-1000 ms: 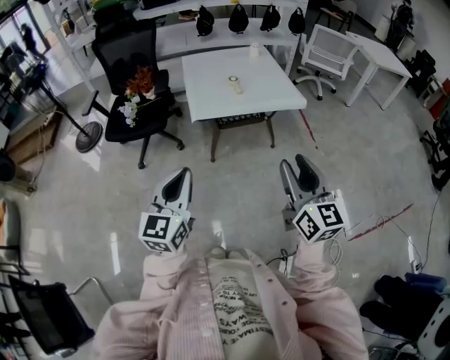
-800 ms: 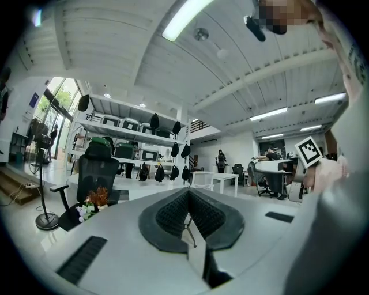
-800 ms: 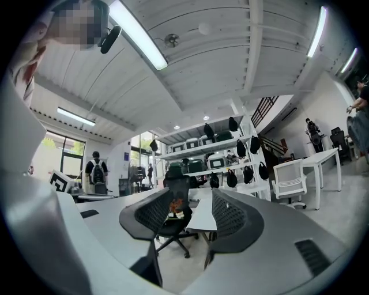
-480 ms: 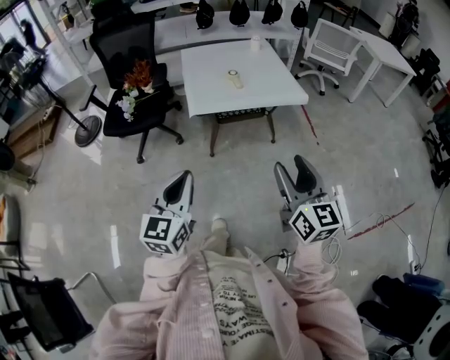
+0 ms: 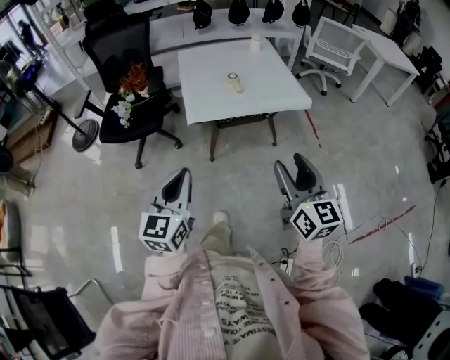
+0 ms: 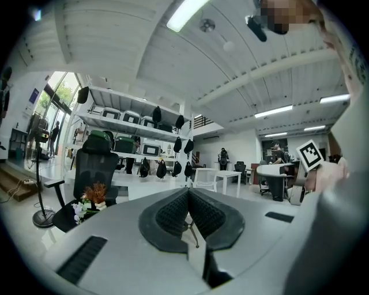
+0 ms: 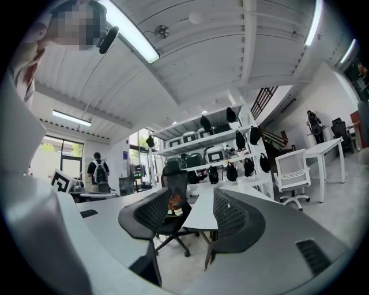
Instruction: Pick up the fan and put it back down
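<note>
Pedestal fan (image 5: 87, 135) is standing well away, probably top-heavy; its pole looks the place to grip. Left gripper (image 5: 184, 171) is hanging closed and empty. Right gripper (image 5: 290, 164) has just been opening its jaws, nothing between them.

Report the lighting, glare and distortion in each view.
Head view: even light, white glare streaks on the glossy floor, edges bowed. Left gripper view: strong fisheye, dark corners, the ceiling strip light blown out. Right gripper view: same fisheye, the shelving leans and curves, background sharp.

Item (image 5: 234, 83) on table (image 5: 274, 91) – too small to identify
</note>
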The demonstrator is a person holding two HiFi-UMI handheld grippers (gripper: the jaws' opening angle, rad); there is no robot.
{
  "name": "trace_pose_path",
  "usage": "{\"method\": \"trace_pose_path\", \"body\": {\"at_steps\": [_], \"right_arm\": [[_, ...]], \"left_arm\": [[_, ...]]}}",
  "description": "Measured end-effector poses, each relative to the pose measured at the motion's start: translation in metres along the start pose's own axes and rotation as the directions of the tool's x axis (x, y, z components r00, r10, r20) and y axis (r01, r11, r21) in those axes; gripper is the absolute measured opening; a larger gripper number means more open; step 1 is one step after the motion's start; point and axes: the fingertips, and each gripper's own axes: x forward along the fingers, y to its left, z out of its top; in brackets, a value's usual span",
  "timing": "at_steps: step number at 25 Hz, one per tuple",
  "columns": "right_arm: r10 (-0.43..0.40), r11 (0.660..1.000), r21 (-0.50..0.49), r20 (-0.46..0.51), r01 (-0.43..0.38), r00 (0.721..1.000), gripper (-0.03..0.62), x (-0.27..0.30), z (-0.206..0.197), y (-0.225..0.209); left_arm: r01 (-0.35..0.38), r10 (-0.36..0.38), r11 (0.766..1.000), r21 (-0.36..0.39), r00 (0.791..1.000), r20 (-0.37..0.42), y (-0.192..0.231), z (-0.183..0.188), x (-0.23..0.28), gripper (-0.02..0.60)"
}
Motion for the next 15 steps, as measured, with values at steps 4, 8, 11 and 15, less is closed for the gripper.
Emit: {"method": "trace_pose_path", "body": {"at_steps": [4,8,11,15], "right_arm": [[0.003,1.0,0.005,-0.007,-0.003,1.0,0.21,0.037,0.0,-0.015],[-0.016,1.0,0.015,-0.012,0.017,1.0,0.209,0.074,0.002,-0.031],[-0.022,0.999,0.038,-0.02,0.023,1.0,0.209,0.101,0.002,-0.04],[-0.029,0.998,0.058,-0.032,0.031,0.999,0.209,0.133,0.002,-0.051]], "left_arm": [[0.002,-0.002,1.0,-0.01,1.0,-0.015,0.022,-0.001,0.037,0.002],[0.018,-0.018,1.0,-0.01,0.999,-0.035,0.044,0.002,0.073,0.002],[0.023,-0.024,1.0,-0.016,0.999,-0.049,0.061,0.003,0.097,0.002],[0.033,-0.035,0.999,-0.028,0.997,-0.064,0.08,0.004,0.128,0.002]]}}
